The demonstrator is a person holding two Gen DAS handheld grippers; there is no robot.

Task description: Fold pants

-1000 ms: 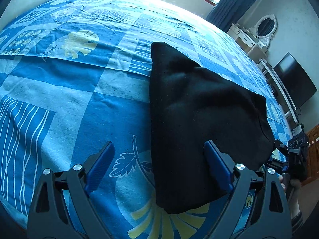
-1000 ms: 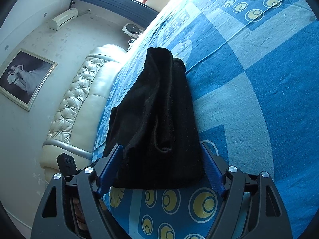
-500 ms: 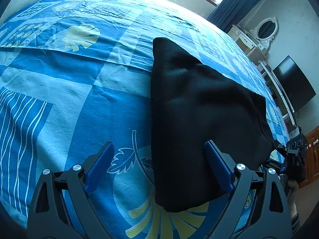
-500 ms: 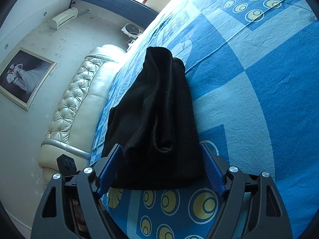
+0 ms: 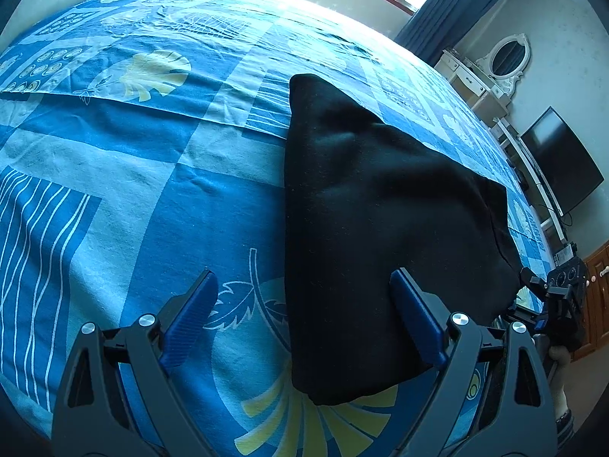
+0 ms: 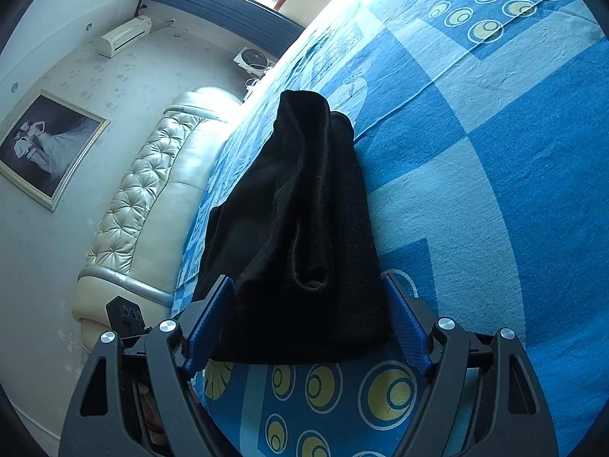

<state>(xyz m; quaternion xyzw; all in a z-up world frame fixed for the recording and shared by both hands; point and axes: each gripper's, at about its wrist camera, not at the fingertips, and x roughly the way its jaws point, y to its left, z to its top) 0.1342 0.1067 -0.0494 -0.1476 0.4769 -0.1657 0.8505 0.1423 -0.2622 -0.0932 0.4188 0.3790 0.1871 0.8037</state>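
left wrist view first: the left gripper (image 5: 304, 297) has its jaws spread wide and holds nothing; its right finger overlaps the near part of the black pants (image 5: 380, 221) in the picture, though whether it touches the cloth cannot be told, and its left finger stands over the bare bed sheet (image 5: 114, 175). the pants lie as one folded black bundle on the blue patterned sheet, the near corner toward the camera and a narrow point toward the window. their black cloth hides most folds, so the layers are hard to count. at the far right edge of that view the right gripper (image 5: 559, 297) shows small and partly cut off, just beside the pants' right corner.

in the right wrist view the right gripper (image 6: 306, 304) is also wide apart, one finger on each side of the near end of the pants (image 6: 300, 209); the cloth fills the gap, and contact with the pads cannot be made out. one tube-like opening shows at that near end. beyond, one padded headboard (image 6: 152, 198), one framed picture (image 6: 45, 144) and one air conditioner (image 6: 123, 36); in the left view, one dark screen (image 5: 559, 160) and one oval mirror (image 5: 508, 57).
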